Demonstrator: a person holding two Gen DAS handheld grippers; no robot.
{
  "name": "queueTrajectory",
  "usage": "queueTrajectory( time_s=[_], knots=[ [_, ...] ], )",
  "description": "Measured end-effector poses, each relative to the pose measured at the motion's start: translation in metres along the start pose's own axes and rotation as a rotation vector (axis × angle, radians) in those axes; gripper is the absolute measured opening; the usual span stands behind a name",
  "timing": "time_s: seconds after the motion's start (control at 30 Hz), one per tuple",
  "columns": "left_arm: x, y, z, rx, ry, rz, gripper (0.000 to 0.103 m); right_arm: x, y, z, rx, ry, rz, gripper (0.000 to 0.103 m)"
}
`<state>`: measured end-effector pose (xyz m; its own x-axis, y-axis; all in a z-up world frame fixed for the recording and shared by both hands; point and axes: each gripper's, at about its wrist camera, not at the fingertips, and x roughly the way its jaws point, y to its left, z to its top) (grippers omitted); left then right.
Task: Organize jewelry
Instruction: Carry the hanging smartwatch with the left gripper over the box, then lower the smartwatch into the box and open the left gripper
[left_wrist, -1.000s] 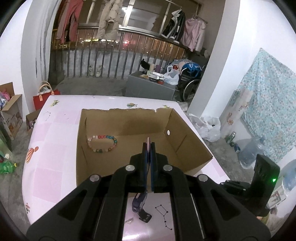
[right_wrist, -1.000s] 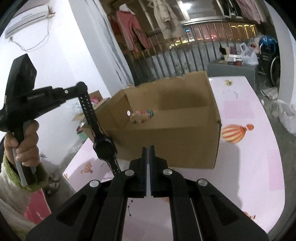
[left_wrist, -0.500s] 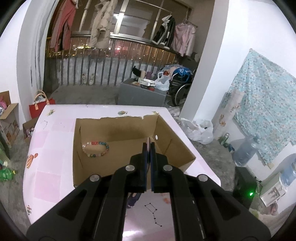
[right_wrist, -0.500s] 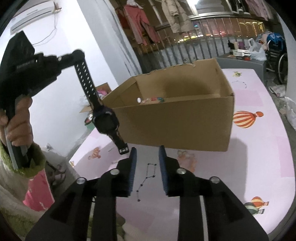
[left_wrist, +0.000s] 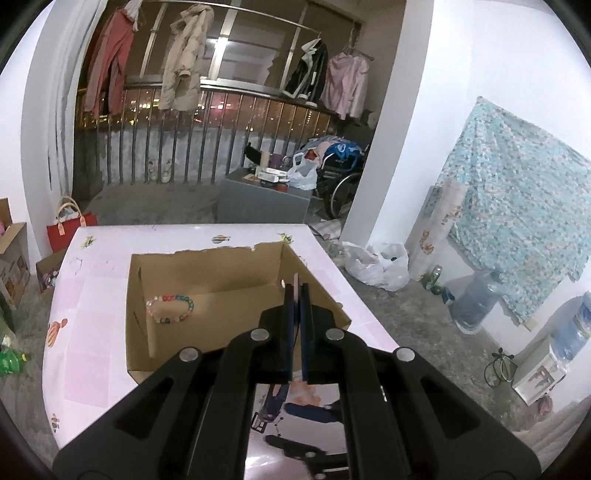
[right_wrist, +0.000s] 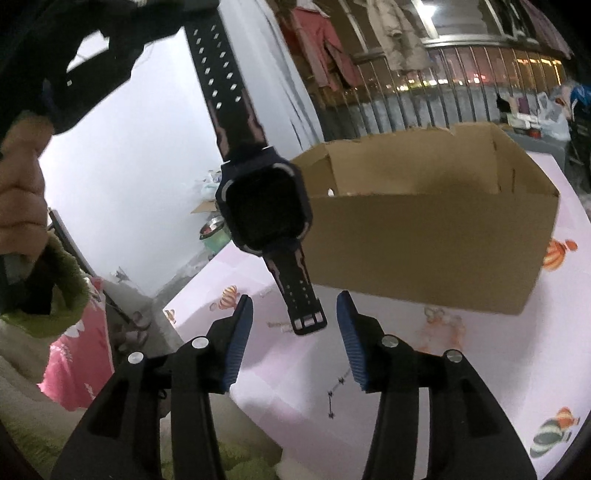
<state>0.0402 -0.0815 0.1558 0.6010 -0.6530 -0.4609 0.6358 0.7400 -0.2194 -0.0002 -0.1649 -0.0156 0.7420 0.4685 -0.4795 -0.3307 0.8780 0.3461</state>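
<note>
My left gripper (left_wrist: 295, 291) is shut on the strap end of a dark smartwatch (right_wrist: 264, 210), which hangs below it; the strap edge (left_wrist: 295, 286) shows between the fingers. In the right wrist view the watch dangles with its lower strap tip (right_wrist: 308, 321) just above and between my right gripper (right_wrist: 295, 306), which is open. An open cardboard box (left_wrist: 207, 288) stands on the pink table (left_wrist: 88, 325). A multicoloured bead bracelet (left_wrist: 170, 308) lies inside it at the left.
The table cloth has balloon and constellation prints (right_wrist: 559, 254). The box's near wall (right_wrist: 424, 251) faces the right gripper. A person's hand in a green sleeve (right_wrist: 22, 206) holds the left gripper handle. A railing and hung clothes stand behind.
My right gripper has opened wide and moved up under the watch's lower strap. My left gripper has lifted the watch higher and nearer the right camera.
</note>
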Motion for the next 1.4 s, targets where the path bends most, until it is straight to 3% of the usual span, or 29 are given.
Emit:
queueTrajectory(
  time_s=[0.27, 0.4, 0.47, 0.63, 0.7, 0.97, 1.1, 1.4],
  knots=[
    [-0.01, -0.014, 0.007, 0.026, -0.029, -0.009, 0.002, 0.011, 0.003, 0.006, -0.025, -0.026, -0.025, 0.046],
    [-0.013, -0.012, 0.007, 0.026, -0.038, -0.004, 0.002, 0.01, 0.0, 0.007, -0.002, -0.023, -0.032, 0.025],
    [-0.015, -0.007, 0.006, 0.015, -0.04, -0.002, 0.002, 0.01, 0.002, 0.007, 0.003, -0.017, -0.044, 0.023],
    [-0.021, 0.007, 0.007, -0.015, -0.063, -0.006, 0.002, 0.001, 0.012, 0.011, -0.045, -0.004, -0.118, 0.019],
    [-0.026, 0.014, 0.009, -0.032, -0.082, -0.019, 0.002, -0.006, 0.015, 0.018, -0.066, 0.003, -0.156, 0.005],
    [-0.037, 0.042, 0.033, -0.076, -0.194, -0.074, 0.002, -0.029, 0.01, 0.084, -0.209, -0.001, -0.342, 0.004],
    [-0.016, 0.065, 0.041, -0.118, -0.183, -0.068, 0.002, -0.011, -0.007, 0.115, -0.312, 0.054, -0.433, 0.004],
    [0.089, 0.126, 0.041, -0.192, -0.022, 0.021, 0.002, 0.072, -0.051, 0.162, -0.512, 0.283, -0.503, 0.004]
  ],
)
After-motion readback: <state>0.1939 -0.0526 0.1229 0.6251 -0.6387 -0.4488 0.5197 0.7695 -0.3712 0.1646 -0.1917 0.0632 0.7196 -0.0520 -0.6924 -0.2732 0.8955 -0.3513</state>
